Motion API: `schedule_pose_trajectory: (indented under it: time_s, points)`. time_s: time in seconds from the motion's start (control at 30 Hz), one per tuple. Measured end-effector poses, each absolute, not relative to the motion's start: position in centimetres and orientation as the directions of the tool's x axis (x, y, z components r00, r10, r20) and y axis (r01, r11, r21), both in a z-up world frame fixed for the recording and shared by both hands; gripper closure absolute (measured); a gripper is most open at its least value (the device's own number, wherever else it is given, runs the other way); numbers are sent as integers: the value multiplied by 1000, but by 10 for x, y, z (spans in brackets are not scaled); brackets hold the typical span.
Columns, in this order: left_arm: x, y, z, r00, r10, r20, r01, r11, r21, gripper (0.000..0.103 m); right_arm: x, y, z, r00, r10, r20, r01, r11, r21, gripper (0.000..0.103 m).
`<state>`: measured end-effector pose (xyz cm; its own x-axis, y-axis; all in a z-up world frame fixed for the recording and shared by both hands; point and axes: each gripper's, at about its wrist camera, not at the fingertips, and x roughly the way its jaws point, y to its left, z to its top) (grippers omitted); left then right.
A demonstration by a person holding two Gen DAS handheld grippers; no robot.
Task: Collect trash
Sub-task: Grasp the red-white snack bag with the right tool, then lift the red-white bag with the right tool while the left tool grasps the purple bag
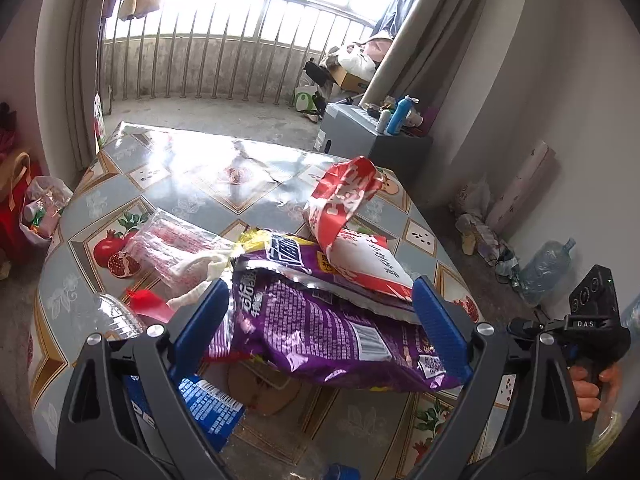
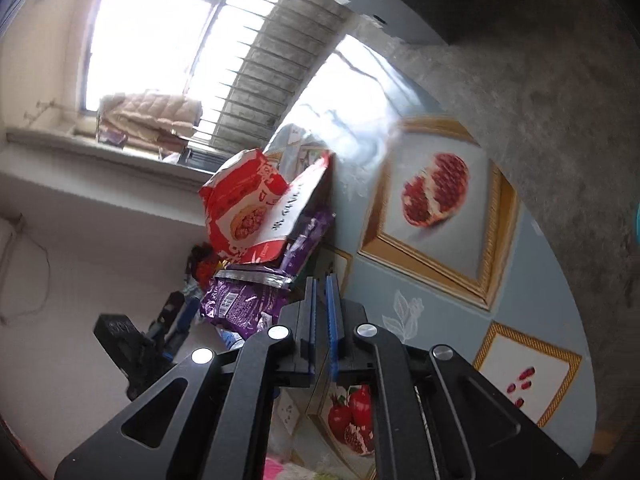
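Note:
My left gripper (image 1: 322, 300) is open, its blue fingers on either side of a purple snack bag (image 1: 320, 336) on the table (image 1: 192, 184). A red-and-white snack bag (image 1: 352, 220) lies on the purple one. A clear wrapper (image 1: 176, 248), a red scrap (image 1: 150, 304) and a blue packet (image 1: 208, 404) lie to the left. My right gripper (image 2: 320, 280) is shut and empty, rolled sideways, just beside the purple bag (image 2: 240, 304) and the red bag (image 2: 248, 208). The left gripper's body shows in the right wrist view (image 2: 132, 344).
The table has a glossy pomegranate-print cover (image 2: 436, 192). A grey cabinet (image 1: 372, 136) with bottles stands beyond it. A plastic bag of rubbish (image 1: 44, 208) sits on the floor at left, a water jug (image 1: 548, 268) at right. A balcony railing (image 1: 224, 60) is at the back.

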<state>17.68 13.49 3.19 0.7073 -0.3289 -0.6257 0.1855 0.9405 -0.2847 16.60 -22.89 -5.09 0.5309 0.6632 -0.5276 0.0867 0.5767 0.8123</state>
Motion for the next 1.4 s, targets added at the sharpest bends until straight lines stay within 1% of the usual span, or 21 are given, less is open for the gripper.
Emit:
schedule_pose_trajectory:
  time_s: [0.03,0.07,0.13,0.23,0.37,0.4,0.43,0.5,0.57,0.7,0.73,0.8,0.87,0.9,0.93,0.97,1.03,1.1,1.17,1.27,1.4]
  points:
    - [178,138,32,706,-329,-627,179,940,-292,18,172,-220,-40,536,655,-532,44,608,793,89]
    - [179,144,32,706,-327,-628,166,939,-302,19,179,-210,-29,539,657,-527,-8,630,777,77]
    - [178,153,31,709,-324,-626,144,936,-321,21,197,-186,-9,543,656,-525,-113,676,728,64]
    - [178,173,24,712,-317,-626,104,930,-353,29,218,-146,13,539,645,-542,-260,739,621,56]
    - [178,196,14,701,-334,-630,58,907,-417,41,242,-89,17,509,615,-602,-384,789,480,54]
    - [179,199,12,696,-335,-635,49,905,-423,43,244,-75,15,506,602,-618,-408,798,444,53]
    - [179,204,9,690,-336,-641,41,903,-428,47,248,-62,12,503,585,-636,-425,808,407,53]
    - [179,208,6,684,-347,-642,45,898,-437,51,249,-44,4,491,570,-659,-445,814,373,53]
    - [179,210,3,674,-364,-643,57,894,-445,56,254,-31,-2,488,549,-679,-443,826,349,53]
    - [170,213,2,664,-416,-622,101,873,-477,60,269,-14,-8,498,495,-712,-412,857,308,53]
    - [167,213,2,661,-432,-614,116,867,-485,61,273,-12,-11,493,490,-719,-402,861,311,54]
    - [160,211,2,648,-473,-598,152,849,-507,61,277,-10,-16,489,474,-732,-378,872,312,62]
    - [151,205,-1,613,-527,-589,200,824,-530,61,279,-9,-20,481,463,-744,-363,878,312,72]
    - [147,201,-3,595,-549,-587,220,814,-538,61,281,-8,-22,476,465,-746,-356,878,320,74]
    - [142,195,-5,573,-571,-588,241,803,-545,61,281,-8,-23,472,468,-748,-351,877,328,79]
    - [138,189,-8,554,-589,-589,257,793,-552,61,281,-8,-24,471,467,-749,-347,878,330,82]
    - [132,175,-14,518,-618,-592,274,775,-569,61,281,-9,-25,475,466,-747,-341,880,332,83]
    - [129,164,-20,502,-620,-603,271,774,-572,60,280,-9,-26,477,468,-744,-338,879,335,85]
    - [128,152,-26,492,-608,-623,264,786,-559,59,279,-10,-25,483,470,-739,-337,879,338,91]
    - [130,143,-30,489,-604,-629,263,790,-554,59,275,-15,-20,498,476,-725,-340,876,342,97]
    - [132,138,-32,485,-602,-635,257,792,-554,59,267,-31,-14,523,461,-717,-333,885,326,99]
